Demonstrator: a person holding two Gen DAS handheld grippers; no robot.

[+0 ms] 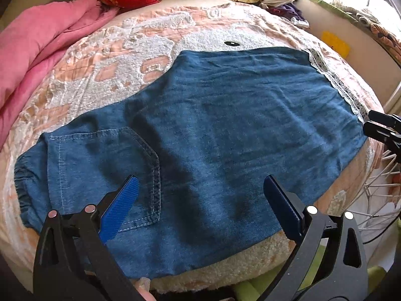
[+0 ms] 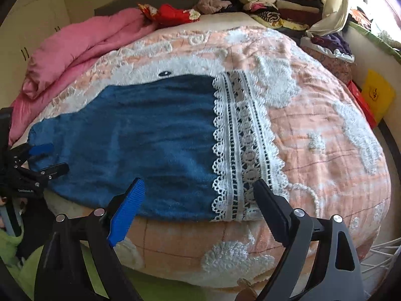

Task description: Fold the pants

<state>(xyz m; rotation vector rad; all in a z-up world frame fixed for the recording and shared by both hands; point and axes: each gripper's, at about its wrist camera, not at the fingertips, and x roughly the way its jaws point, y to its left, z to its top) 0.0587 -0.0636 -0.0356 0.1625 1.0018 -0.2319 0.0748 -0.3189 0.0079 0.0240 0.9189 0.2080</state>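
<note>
**A:** Fingers first: the left gripper (image 1: 200, 190) is spread wide with nothing between its blue pads, hovering over the near edge by the stitched back pocket (image 1: 107, 168). The right gripper (image 2: 199, 193) is just as wide open and empty, sitting over the near corner at the white lace hem (image 2: 240, 145).

**B:** And the pants themselves?

**A:** The soft blue denim pants (image 1: 213, 115) lie flat across the peach-and-white quilted bedspread (image 2: 313, 130), elastic waistband left, lace hem right, already doubled leg on leg by the look of it. A pink duvet (image 2: 82, 50) is bunched far left.

**B:** How'll it handle?

**A:** I'd guess thin, floppy and light, no stiffness. The lace looks snaggy, so pinch the denim just inside it, plus the waistband corner.
</note>
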